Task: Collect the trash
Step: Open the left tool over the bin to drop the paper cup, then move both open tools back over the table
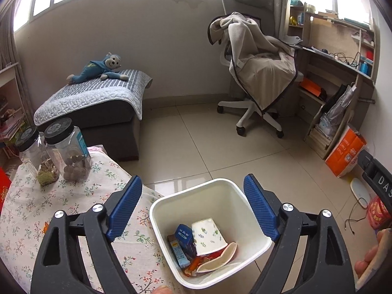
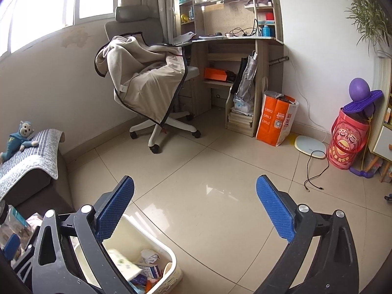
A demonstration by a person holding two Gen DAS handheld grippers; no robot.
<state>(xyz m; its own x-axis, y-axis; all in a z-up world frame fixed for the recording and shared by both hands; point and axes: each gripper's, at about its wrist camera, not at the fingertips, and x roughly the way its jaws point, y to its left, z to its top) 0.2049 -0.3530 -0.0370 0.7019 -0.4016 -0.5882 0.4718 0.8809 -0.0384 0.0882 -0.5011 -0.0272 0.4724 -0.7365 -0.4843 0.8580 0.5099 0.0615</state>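
The bin [image 1: 220, 196] stands on the floor just beside the worktop [image 1: 73, 208], below the left gripper [image 1: 193, 208]. It already holds a floral paper cup [image 1: 208, 235], a blue carton [image 1: 185, 238], a white spoon [image 1: 220, 257] and wrappers. Both drops look done, so the sensible move is to check nothing caught on the rim, then lift clear before seeking more trash on the worktop.

The left jaws stand wide and empty, touching nothing. The right gripper [image 2: 196, 208], over bare floor right of the bin, is also spread wide, holding nothing. Farther off, jars [image 1: 66, 152] sit on the worktop.
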